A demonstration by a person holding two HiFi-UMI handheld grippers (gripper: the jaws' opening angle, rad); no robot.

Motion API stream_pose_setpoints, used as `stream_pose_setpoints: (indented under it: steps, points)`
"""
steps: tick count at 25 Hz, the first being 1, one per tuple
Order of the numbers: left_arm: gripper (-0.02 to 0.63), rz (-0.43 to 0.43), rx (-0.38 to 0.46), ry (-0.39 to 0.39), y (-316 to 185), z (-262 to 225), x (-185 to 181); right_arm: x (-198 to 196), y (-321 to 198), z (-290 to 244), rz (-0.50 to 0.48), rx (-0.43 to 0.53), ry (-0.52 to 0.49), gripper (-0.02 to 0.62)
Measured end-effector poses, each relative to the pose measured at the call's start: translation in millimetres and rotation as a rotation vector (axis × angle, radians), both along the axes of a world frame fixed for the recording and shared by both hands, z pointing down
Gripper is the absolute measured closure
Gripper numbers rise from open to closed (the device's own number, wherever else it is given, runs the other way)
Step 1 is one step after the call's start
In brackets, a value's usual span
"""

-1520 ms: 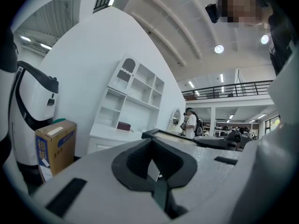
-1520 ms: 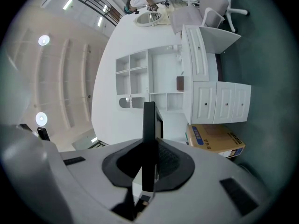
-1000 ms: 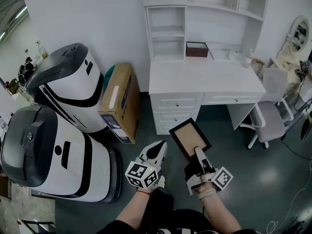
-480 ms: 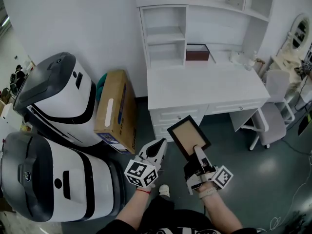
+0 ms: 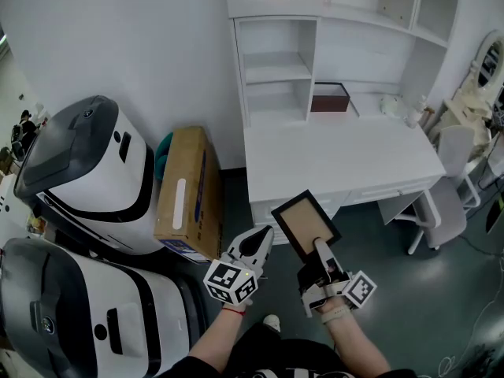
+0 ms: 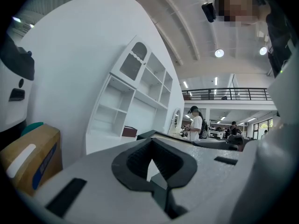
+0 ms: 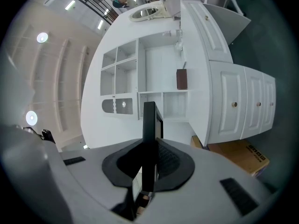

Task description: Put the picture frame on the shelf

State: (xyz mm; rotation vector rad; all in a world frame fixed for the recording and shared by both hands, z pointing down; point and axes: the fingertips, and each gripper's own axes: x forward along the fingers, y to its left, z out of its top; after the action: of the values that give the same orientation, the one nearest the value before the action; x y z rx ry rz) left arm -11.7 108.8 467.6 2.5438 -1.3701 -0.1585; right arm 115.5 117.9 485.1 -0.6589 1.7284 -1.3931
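Note:
The picture frame (image 5: 305, 224), black-edged with a tan middle, is held out in front of me above the floor, and my right gripper (image 5: 318, 247) is shut on its near edge. In the right gripper view the frame (image 7: 149, 139) stands edge-on between the pads. My left gripper (image 5: 261, 239) hovers beside it, jaws shut and holding nothing; the left gripper view shows its pads (image 6: 152, 164) closed together. Ahead stands the white desk (image 5: 346, 154) with its white shelf unit (image 5: 276, 65), whose open compartments also show in the right gripper view (image 7: 159, 85).
A dark brown box (image 5: 331, 97) sits on the desk's back. A cardboard box (image 5: 185, 191) leans beside the desk. Two large white-and-black machines (image 5: 87, 168) (image 5: 71, 313) fill the left. A grey chair (image 5: 453, 187) stands at right. People (image 6: 196, 124) stand far off.
The desk and shelf unit have shifted in the head view as I move towards them. Both grippers keep their places in the view, the right one still gripping the frame.

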Motion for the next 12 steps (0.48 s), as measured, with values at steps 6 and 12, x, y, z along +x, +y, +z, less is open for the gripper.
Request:
stream_pose_setpoints:
  steps: [6,12]
  points:
    - [0.603,-0.003,0.0,0.019,-25.8,1.5,-21.9,-25.7,-24.3,1.8,-0.017,-0.006,-0.007,0.545]
    - [0.603,-0.016,-0.01,0.035,-46.3,12.0,-36.8,-42.0,-48.8,11.0,-0.033,-0.016,-0.008,0.545]
